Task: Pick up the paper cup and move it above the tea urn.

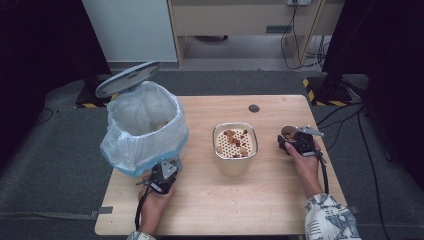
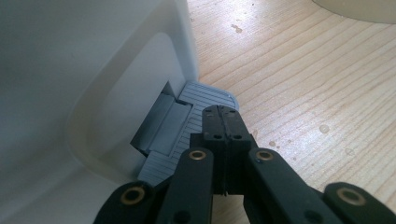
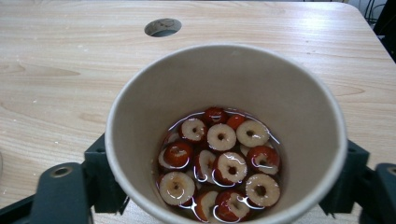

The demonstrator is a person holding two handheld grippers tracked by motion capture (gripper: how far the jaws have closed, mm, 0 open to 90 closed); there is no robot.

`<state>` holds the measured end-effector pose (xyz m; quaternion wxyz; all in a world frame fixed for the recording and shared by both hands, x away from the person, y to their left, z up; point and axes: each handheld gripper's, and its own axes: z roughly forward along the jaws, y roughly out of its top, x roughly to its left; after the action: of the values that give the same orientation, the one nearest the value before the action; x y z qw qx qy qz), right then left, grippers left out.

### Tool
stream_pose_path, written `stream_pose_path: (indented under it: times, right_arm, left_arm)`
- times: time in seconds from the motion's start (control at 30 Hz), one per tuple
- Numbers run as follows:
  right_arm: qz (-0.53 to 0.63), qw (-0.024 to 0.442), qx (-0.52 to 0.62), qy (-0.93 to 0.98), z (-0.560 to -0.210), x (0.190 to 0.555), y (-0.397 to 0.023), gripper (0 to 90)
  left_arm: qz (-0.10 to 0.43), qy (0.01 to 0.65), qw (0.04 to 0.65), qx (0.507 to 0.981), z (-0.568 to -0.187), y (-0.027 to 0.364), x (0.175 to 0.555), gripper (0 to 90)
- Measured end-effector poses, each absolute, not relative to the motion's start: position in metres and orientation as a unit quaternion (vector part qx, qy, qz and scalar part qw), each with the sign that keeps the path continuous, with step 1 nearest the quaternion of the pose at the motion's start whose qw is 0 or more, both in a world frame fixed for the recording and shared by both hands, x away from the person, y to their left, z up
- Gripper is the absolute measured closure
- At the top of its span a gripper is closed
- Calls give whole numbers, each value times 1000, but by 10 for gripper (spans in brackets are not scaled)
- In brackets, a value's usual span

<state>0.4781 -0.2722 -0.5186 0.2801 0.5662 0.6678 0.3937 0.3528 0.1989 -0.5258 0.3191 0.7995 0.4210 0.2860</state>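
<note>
Forearms enter from the near edge of the pale wooden tabletop (image 1: 225, 205). Left hand-held gripper (image 1: 167, 170): jaws pressed together, tips resting on the grey ribbed foot pedal (image 2: 196, 116) at the base of the white pedal bin (image 2: 70, 70); lid (image 1: 127, 79) tilted up, so the pedal looks pressed down. Clear plastic liner (image 1: 142, 125) billows over the bin rim.

Right hand-held gripper (image 1: 295, 142): no earlier frame to compare; jaws set either side of a tan paper cup (image 3: 224, 84), pads against its wall as far as I can tell (contact itself is hidden behind the cup). Cup stands at the right side of the tabletop, holding sliced red jujube rings (image 3: 219, 158) in liquid.

Farther in, centre: cream square container with perforated strainer insert (image 1: 235, 145), some fruit pieces already lying on the holes. Beyond it, round cable hole (image 1: 254, 108) in the tabletop.

Step in hand, by my reading: taking hold of the cup for draining. Next move calls for a firm but gentle squeeze (paper wall buckles easily), a level lift, carry left over the strainer, then a slow tip.
</note>
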Motion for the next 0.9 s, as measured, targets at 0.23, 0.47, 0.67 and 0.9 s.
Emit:
stream_pose_path:
  times: [0.23,0.47,0.67,0.9]
  right_arm:
    - [391,278,558,677,-518,478,-273,275]
    - [393,282,543,686,-507,474,-276,294]
    - [390,291,522,700,-487,470,-280,302]
    - [392,296,495,716,-463,468,-281,314]
  left_arm:
    - [286,421,319,800,-526,199,353,894]
    - [286,421,319,800,-526,199,353,894]
    - [286,421,319,800,-526,199,353,894]
    - [286,422,319,799,-526,199,353,894]
